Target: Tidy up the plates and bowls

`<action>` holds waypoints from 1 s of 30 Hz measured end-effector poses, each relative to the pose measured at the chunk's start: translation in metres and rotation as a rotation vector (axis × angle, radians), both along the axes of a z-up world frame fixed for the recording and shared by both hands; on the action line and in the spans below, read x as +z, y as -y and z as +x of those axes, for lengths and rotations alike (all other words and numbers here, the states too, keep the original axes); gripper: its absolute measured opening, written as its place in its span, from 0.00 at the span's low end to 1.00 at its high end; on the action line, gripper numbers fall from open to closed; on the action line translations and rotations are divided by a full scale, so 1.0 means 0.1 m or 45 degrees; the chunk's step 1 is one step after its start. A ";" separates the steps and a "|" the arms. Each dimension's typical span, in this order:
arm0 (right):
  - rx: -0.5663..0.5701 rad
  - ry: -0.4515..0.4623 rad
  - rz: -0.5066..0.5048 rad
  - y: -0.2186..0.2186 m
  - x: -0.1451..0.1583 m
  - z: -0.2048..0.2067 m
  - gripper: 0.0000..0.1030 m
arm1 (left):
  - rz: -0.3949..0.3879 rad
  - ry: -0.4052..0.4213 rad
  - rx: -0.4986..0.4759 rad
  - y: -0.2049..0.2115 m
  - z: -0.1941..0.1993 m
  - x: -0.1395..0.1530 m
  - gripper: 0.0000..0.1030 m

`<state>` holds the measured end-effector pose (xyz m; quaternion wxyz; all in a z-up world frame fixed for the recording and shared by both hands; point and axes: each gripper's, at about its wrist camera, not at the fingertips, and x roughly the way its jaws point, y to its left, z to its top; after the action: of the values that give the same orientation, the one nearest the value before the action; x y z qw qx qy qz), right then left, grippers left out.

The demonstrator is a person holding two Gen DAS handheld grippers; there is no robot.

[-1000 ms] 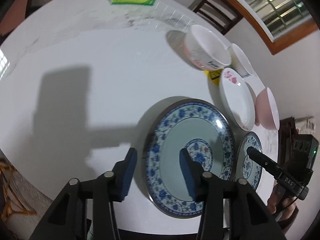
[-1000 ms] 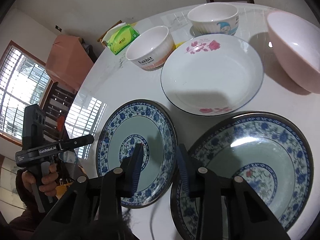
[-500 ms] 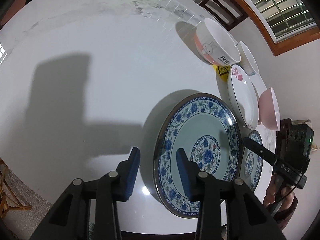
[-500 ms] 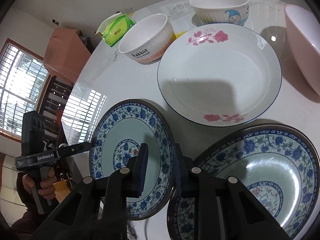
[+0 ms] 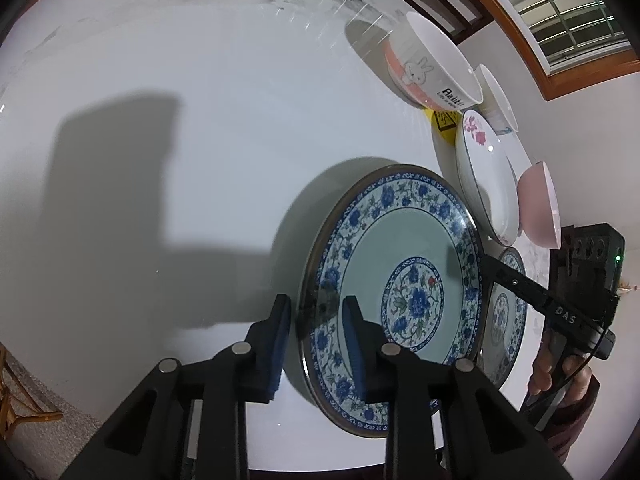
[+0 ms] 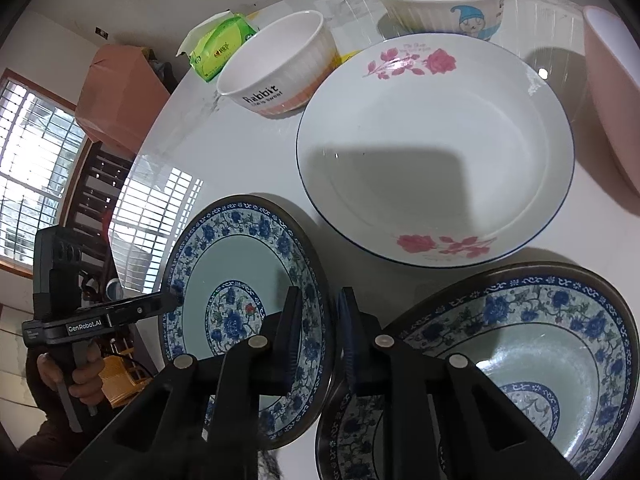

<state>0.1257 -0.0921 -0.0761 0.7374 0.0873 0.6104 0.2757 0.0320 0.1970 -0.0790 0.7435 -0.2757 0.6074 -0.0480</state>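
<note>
- The left gripper (image 5: 314,334) straddles the near-left rim of the blue plate (image 5: 404,256); its fingers (image 5: 354,332), wider a second ago, are closing, one inside the rim and one outside. Whether the pads press yet, I cannot tell.
- The right gripper (image 6: 318,334) straddles the same plate's (image 6: 240,264) right rim; its fingers (image 6: 292,332), also wider before, are closing and now narrow about the rim.
- That plate now looks tilted, at the tabletop's (image 5: 160,100) near edge.
- A second blue plate (image 6: 520,340) lies beside it, the rose plate (image 6: 436,140) behind.
</note>
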 end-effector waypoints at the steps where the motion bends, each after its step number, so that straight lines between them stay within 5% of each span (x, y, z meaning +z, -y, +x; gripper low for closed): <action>1: 0.004 0.000 -0.005 -0.01 -0.01 0.00 0.16 | -0.001 0.004 -0.003 0.00 0.01 0.00 0.22; 20: -0.057 0.077 -0.024 -0.37 0.10 -0.19 0.13 | 0.180 0.138 0.009 -0.34 0.30 0.33 0.18; 30: -0.091 0.067 -0.012 -0.62 0.01 -0.21 0.13 | 0.216 0.166 0.037 -0.61 0.42 0.24 0.20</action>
<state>0.1047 -0.0297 -0.0751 0.7630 0.0982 0.5886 0.2485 0.0736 0.2580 -0.0550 0.8028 -0.2166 0.5555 -0.0035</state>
